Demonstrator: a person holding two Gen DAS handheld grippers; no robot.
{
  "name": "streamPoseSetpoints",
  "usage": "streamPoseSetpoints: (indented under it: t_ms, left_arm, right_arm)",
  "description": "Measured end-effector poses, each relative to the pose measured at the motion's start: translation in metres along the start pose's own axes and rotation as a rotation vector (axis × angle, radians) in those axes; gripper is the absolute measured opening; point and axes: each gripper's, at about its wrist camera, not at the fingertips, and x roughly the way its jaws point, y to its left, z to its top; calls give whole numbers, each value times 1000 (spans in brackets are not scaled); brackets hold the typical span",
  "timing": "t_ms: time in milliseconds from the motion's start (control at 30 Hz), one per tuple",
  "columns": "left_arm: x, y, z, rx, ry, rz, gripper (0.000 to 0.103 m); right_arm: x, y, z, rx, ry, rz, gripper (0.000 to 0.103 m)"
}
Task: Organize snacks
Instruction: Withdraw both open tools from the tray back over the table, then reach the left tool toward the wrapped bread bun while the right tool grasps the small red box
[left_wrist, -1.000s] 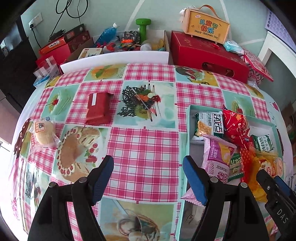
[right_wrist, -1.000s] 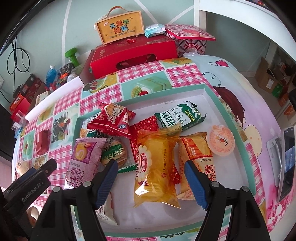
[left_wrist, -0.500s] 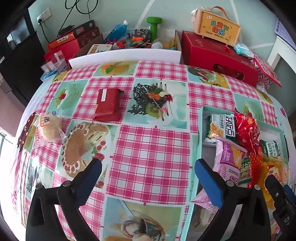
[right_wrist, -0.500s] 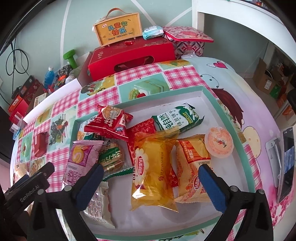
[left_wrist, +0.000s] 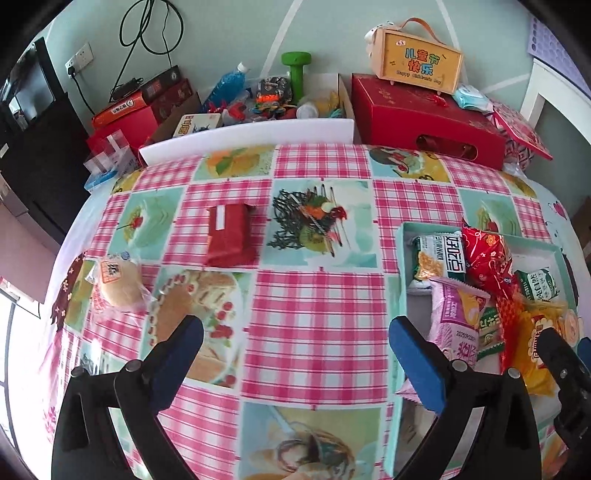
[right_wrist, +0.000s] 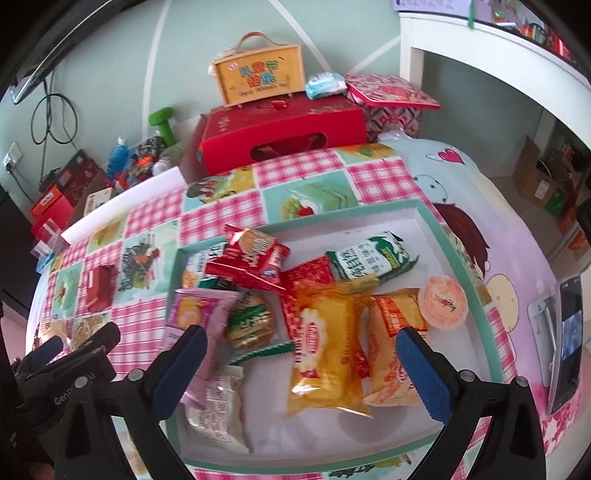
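A teal-rimmed white tray (right_wrist: 424, 208) holds several snack packets, among them a yellow cake packet (right_wrist: 325, 350), a pink packet (right_wrist: 192, 314) and a jelly cup (right_wrist: 443, 302). The tray also shows in the left wrist view (left_wrist: 400, 258). A red packet (left_wrist: 229, 236) and a wrapped bun (left_wrist: 119, 282) lie loose on the checked tablecloth. My left gripper (left_wrist: 295, 354) is open and empty above the cloth, left of the tray. My right gripper (right_wrist: 303, 365) is open and empty above the tray's snacks.
A red gift box (left_wrist: 424, 114) with an orange case (left_wrist: 421, 62) on it stands at the table's far edge. A white board (left_wrist: 243, 138) and a box of clutter with a green dumbbell (left_wrist: 295, 70) lie behind. A phone (right_wrist: 570, 339) lies right of the tray.
Both grippers have drawn back and up from the table, so more of the cloth and tray shows. Both stay open. The snacks have not moved.
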Motion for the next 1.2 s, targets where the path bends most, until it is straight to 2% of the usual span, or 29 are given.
streamPoseSetpoints:
  t_ms: [100, 333, 633, 1000, 1200]
  left_arm:
    - [-1, 15, 2, -11, 3, 3, 100]
    - [5, 49, 2, -9, 8, 98, 100]
    - [7, 89, 1, -72, 25, 141, 100]
    - [9, 119, 3, -140, 26, 72, 100]
    - [19, 149, 7, -216, 50, 40, 100]
  right_arm:
    - [3, 11, -2, -26, 11, 12, 103]
    - [2, 41, -9, -89, 9, 75, 103]
    - [9, 87, -21, -163, 44, 132, 103]
    - [16, 122, -25, -224, 47, 122, 103]
    - [20, 143, -19, -246, 40, 147, 103]
